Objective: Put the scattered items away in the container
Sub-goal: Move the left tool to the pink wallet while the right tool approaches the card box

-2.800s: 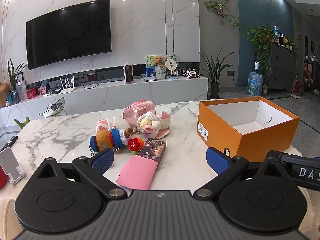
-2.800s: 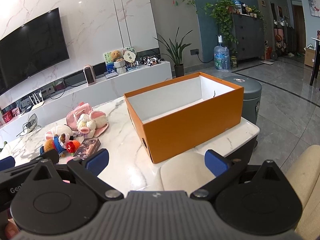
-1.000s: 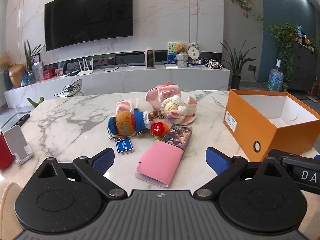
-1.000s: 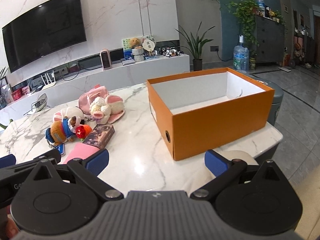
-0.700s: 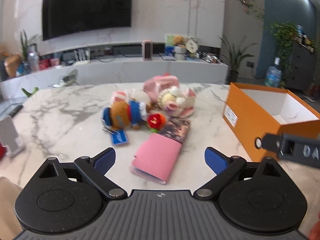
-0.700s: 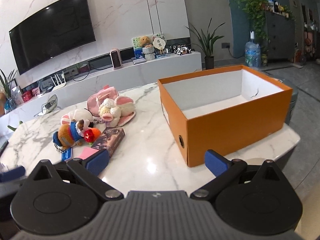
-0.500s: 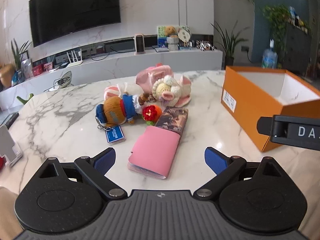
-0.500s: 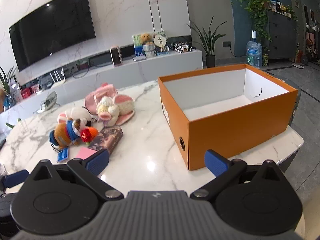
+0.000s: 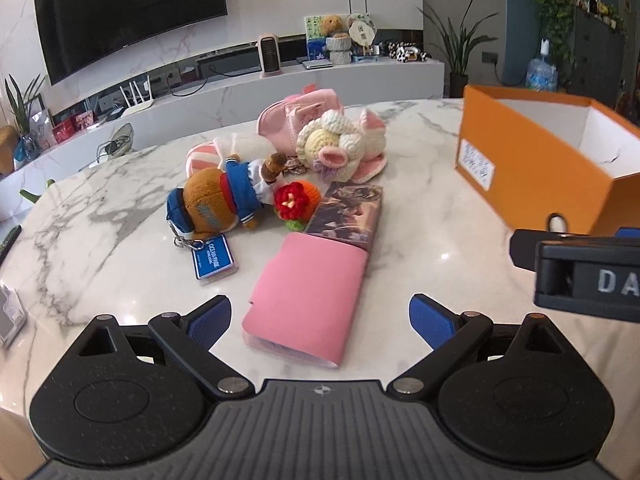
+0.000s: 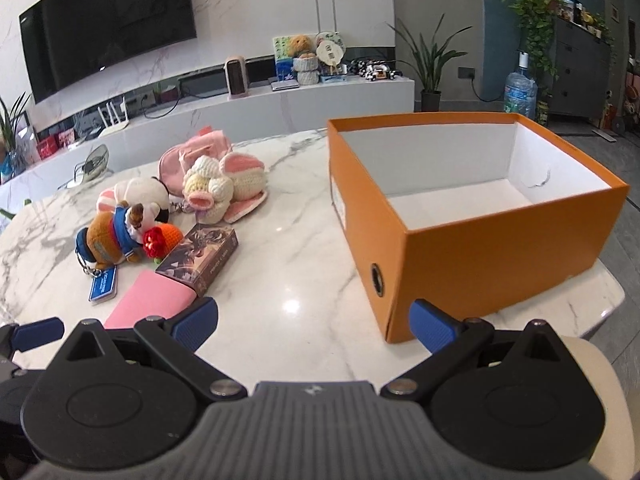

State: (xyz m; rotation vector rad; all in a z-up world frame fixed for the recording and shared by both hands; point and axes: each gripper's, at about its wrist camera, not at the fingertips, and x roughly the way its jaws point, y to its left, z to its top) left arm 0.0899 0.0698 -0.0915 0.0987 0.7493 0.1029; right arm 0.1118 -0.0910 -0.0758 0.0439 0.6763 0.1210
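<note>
On the marble table [image 9: 420, 216] lie a pink wallet [image 9: 308, 296], a dark card box [image 9: 348, 216], a brown plush keychain with a blue tag [image 9: 220, 200], a red crochet flower [image 9: 296, 200], a crochet pig [image 9: 340, 144], a pink pouch [image 9: 300, 116] and a striped plush [image 9: 232, 148]. The open orange box [image 10: 472, 208] is empty, at the right. My left gripper [image 9: 320, 320] is open, its fingers either side of the wallet's near end. My right gripper [image 10: 314, 320] is open and empty, between the wallet [image 10: 148, 300] and the orange box.
The right gripper's body [image 9: 580, 268] shows at the right of the left wrist view, in front of the orange box [image 9: 540, 160]. A phone stand [image 9: 8, 316] is at the table's left edge. A TV console [image 10: 240, 108] stands behind the table.
Both grippers have moved forward over the table toward the items. The pink wallet now lies between the left gripper's open fingers. Nothing on the table has moved.
</note>
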